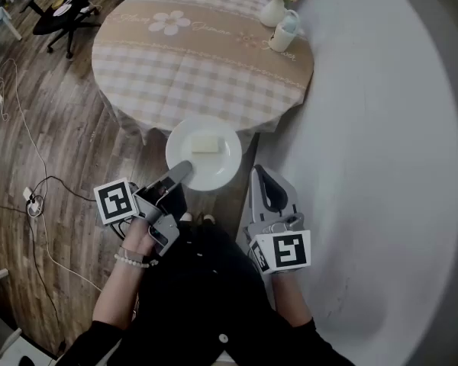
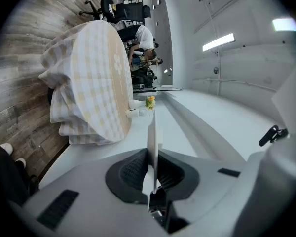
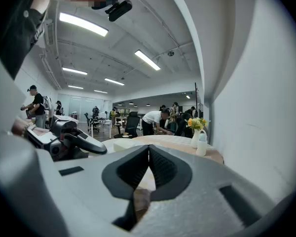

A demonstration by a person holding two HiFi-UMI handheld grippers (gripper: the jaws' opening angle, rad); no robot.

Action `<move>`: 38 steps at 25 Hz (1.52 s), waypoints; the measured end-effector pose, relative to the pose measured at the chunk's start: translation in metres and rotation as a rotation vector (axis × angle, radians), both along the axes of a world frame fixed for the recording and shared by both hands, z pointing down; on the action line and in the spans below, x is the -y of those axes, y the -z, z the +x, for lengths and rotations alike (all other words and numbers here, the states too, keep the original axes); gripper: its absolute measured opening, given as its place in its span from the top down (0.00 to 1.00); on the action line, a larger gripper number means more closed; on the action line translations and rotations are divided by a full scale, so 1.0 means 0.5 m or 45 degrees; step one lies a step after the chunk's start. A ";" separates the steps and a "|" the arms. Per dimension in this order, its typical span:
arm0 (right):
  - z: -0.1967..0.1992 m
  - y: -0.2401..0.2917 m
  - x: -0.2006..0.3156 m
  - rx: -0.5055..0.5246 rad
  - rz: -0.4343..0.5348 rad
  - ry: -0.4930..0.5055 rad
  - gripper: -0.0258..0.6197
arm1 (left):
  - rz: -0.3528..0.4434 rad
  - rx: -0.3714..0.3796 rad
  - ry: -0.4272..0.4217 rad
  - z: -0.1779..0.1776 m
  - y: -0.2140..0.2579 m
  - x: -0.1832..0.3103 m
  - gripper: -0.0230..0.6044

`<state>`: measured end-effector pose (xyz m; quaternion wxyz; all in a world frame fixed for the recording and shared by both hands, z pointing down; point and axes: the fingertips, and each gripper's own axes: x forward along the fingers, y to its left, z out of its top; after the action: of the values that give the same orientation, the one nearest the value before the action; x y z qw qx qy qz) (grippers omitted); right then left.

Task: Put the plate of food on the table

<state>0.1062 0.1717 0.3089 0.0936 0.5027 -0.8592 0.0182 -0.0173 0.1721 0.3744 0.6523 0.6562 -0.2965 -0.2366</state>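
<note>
Checked table (image 1: 183, 59) (vase (image 1: 273, 11) and bottle (image 1: 285, 33) aboard) ahead; left gripper (image 1: 182, 170) clamps plate (image 1: 217, 170), right gripper (image 1: 261, 175) closed, empty.

Cloth-covered table (image 1: 183, 67) bears flower vase (image 1: 273, 10), perhaps a bottle (image 1: 284, 33).

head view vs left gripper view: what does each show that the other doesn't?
Only the head view: the pale food block on top of the plate, the right gripper, shut, and floor cables.
Only the left gripper view: the plate edge-on, its rim clamped between the fingers; ceiling lights; people behind the table.
Both: the plate, the left gripper, the round checked table, the flower vase.
</note>
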 end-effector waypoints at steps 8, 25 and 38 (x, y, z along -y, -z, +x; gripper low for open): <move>0.005 0.003 0.007 -0.003 0.005 -0.004 0.96 | 0.013 -0.012 -0.005 0.005 0.006 0.008 0.93; -0.001 -0.077 0.023 0.546 -0.446 -0.021 0.96 | 0.016 -0.024 -0.012 -0.001 0.004 0.008 0.93; -0.061 -0.091 0.016 0.944 -0.678 0.104 0.79 | 0.022 -0.034 -0.038 0.002 0.008 0.004 0.93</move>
<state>0.0758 0.1635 0.3544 -0.0935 0.3865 -0.8191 0.4135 -0.0164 0.1700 0.3705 0.6539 0.6630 -0.2758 -0.2382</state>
